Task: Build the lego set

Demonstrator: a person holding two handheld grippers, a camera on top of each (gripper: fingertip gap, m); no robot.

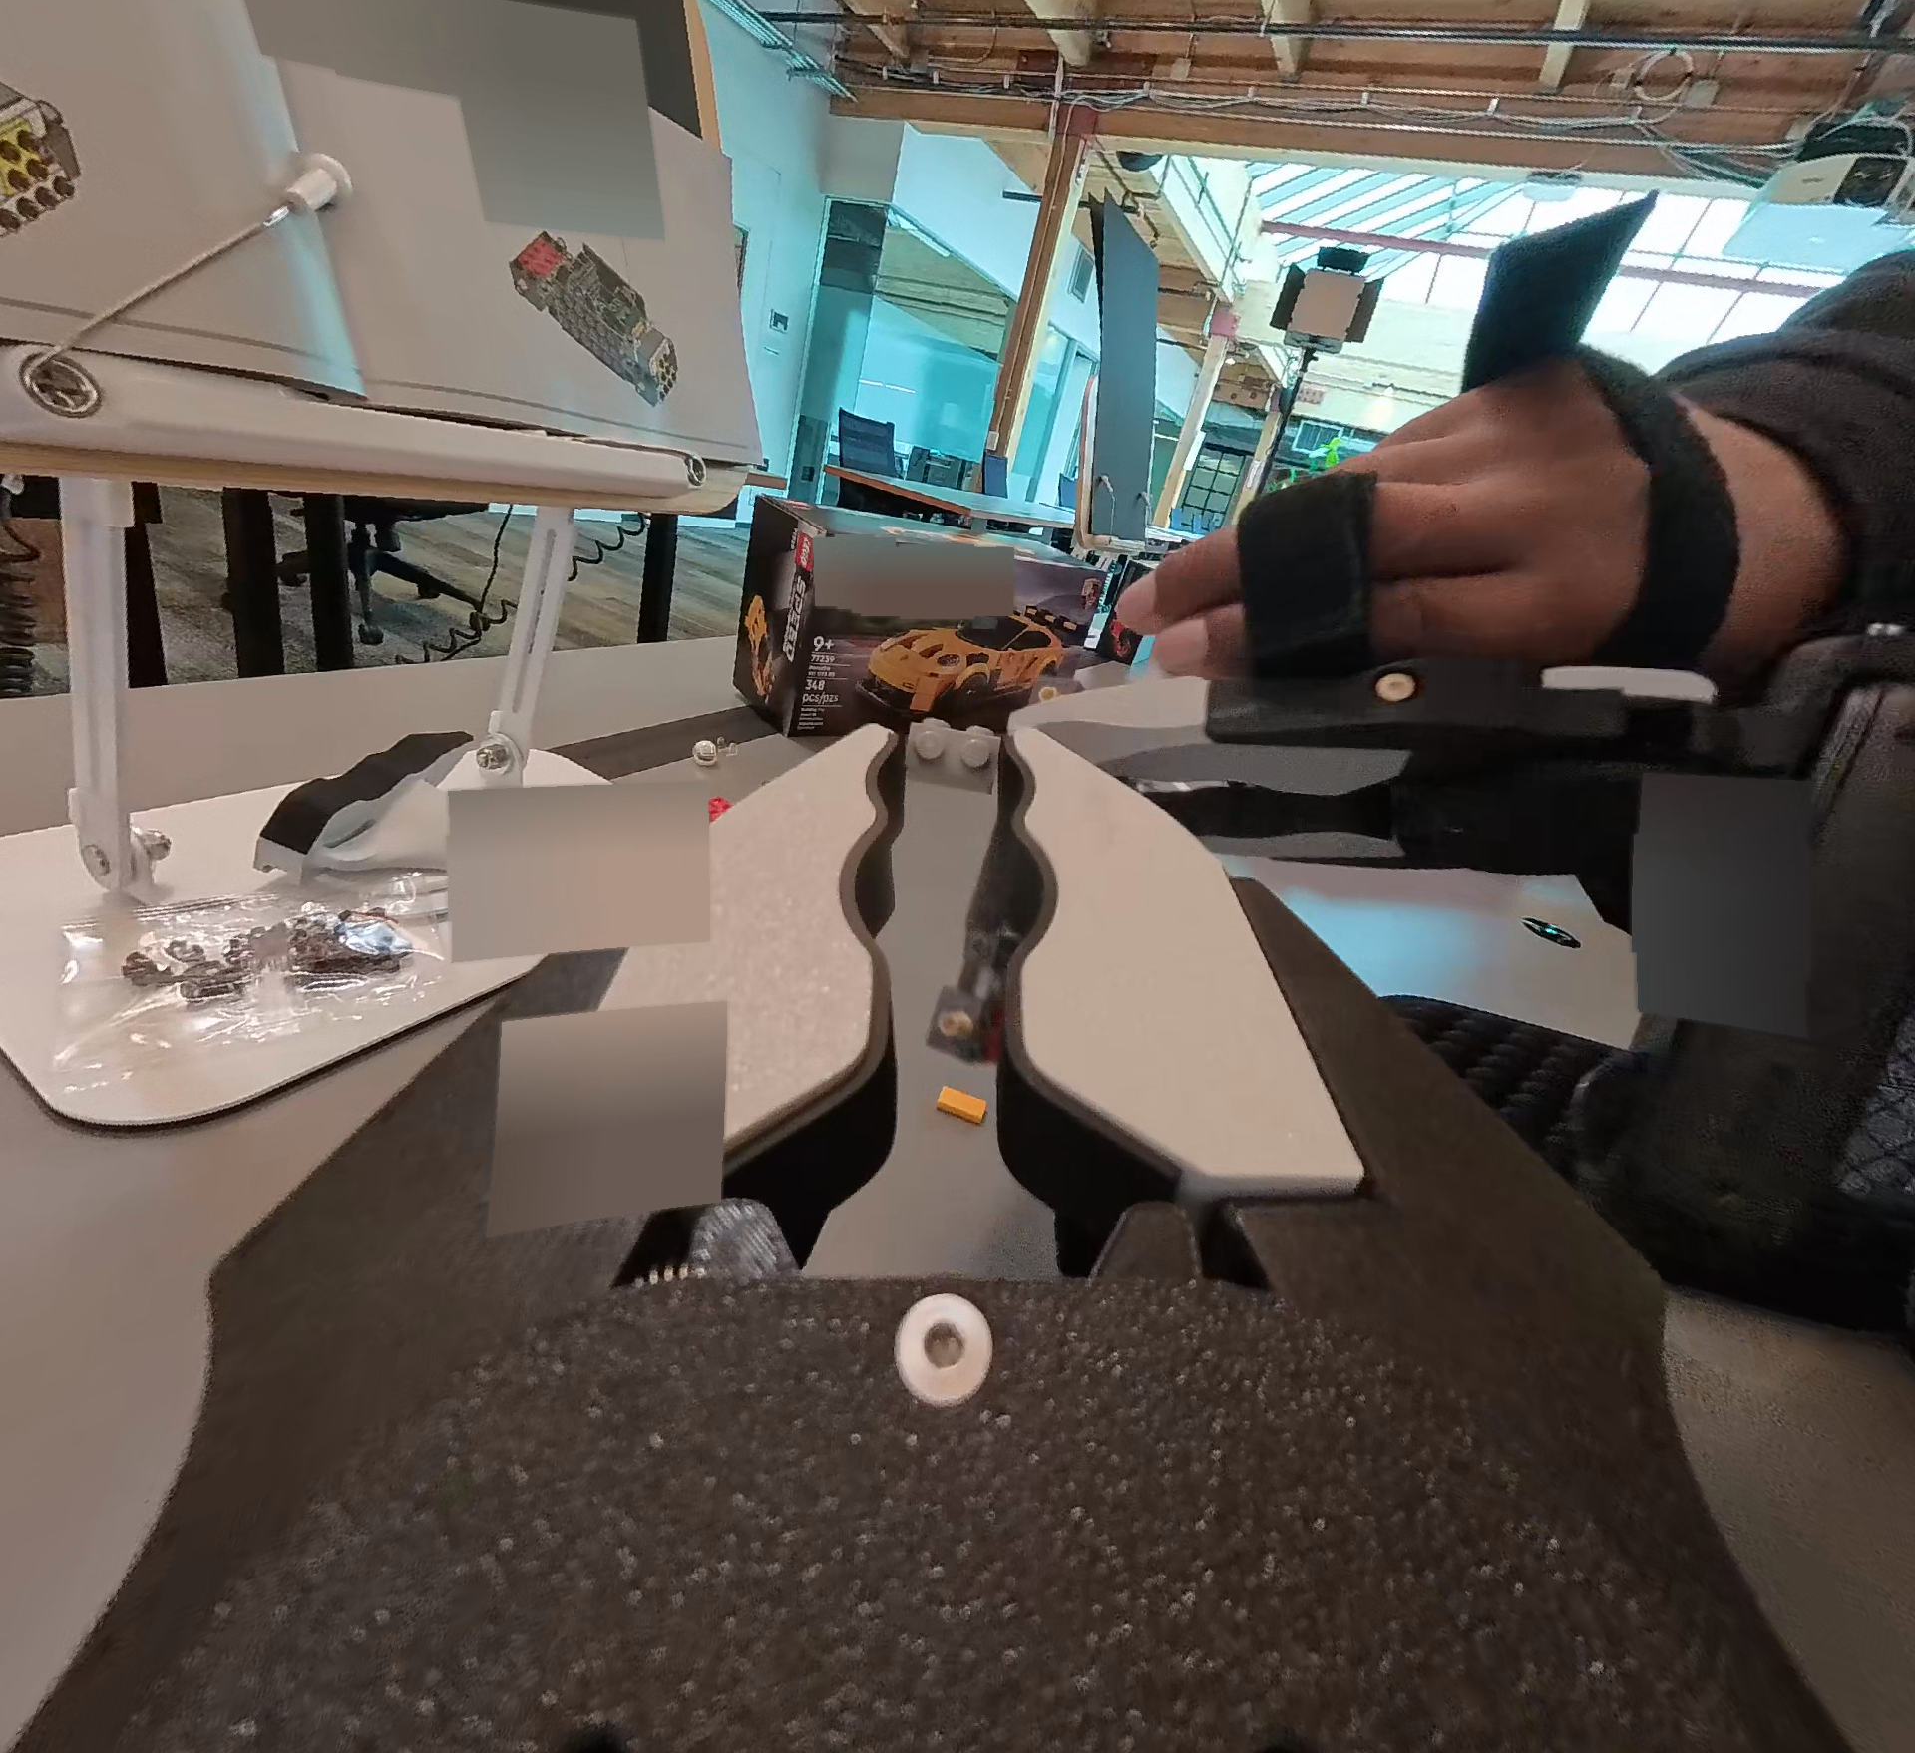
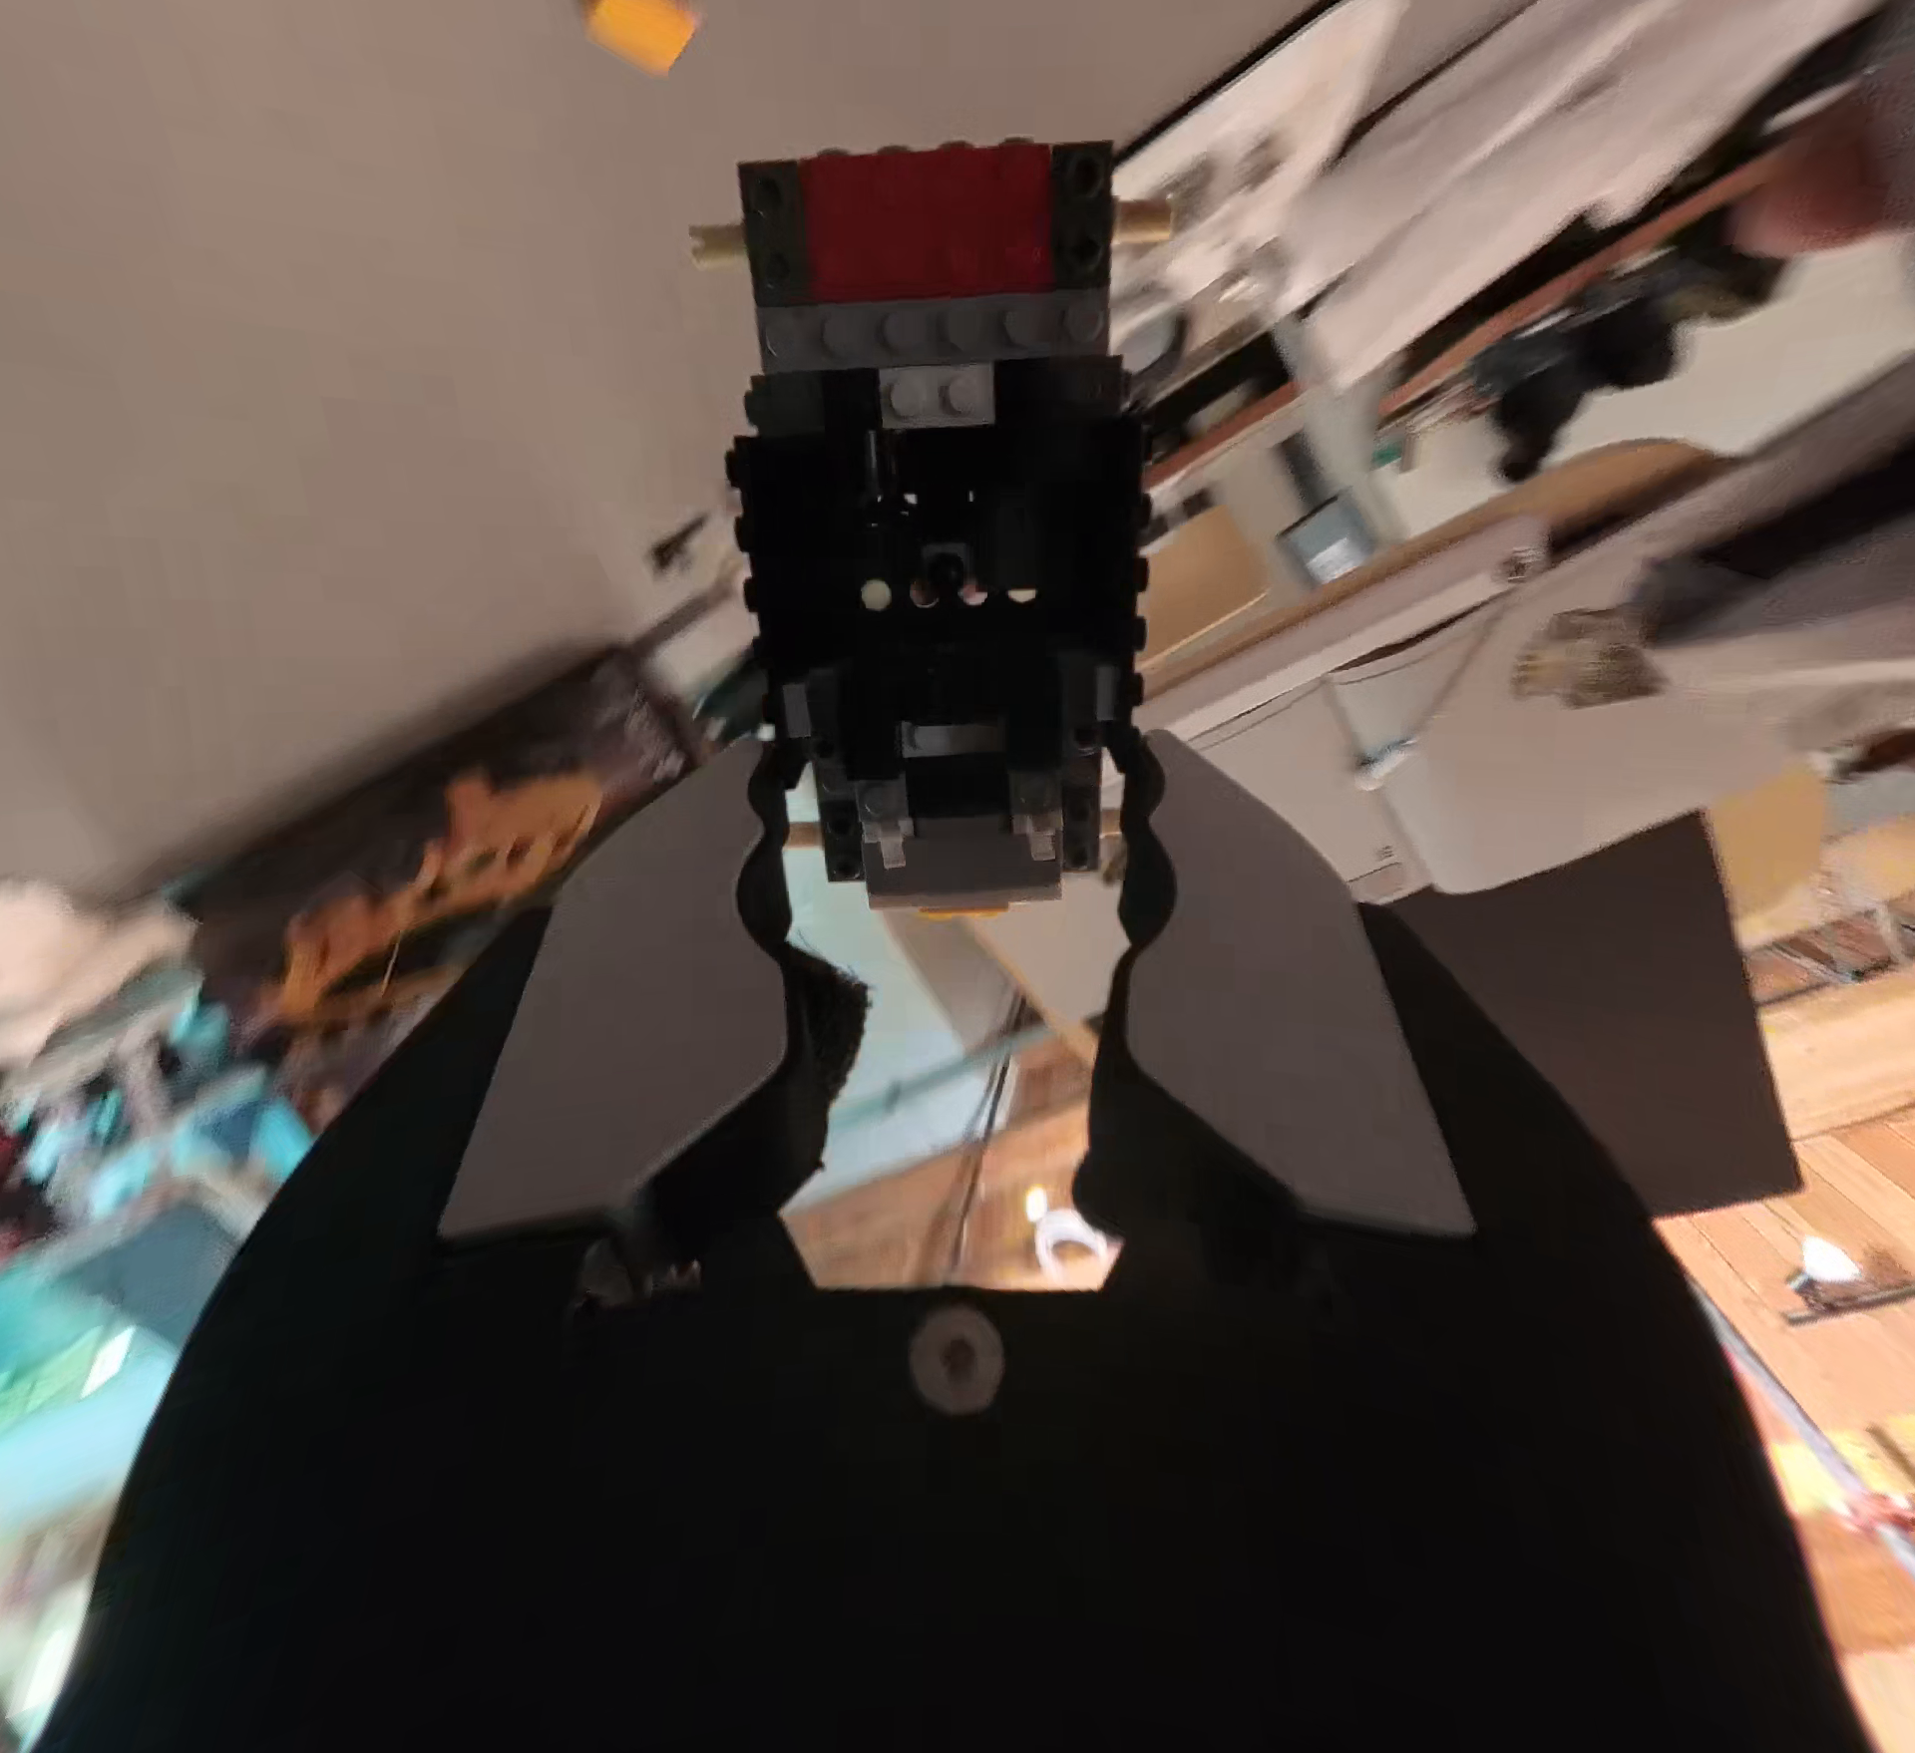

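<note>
The left gripper (image 1: 948, 755) pinched a small light-grey two-stud plate (image 1: 951, 757) at its fingertips, above the grey table (image 1: 311, 1237), where an orange tile (image 1: 963, 1104) lay loose. The right gripper (image 2: 938, 802) clamped the half-built car chassis (image 2: 933, 502) by its near end, red block farthest out. Pressing that plate on cleanly would probably have needed the chassis steady and the studs squarely aligned.
</note>
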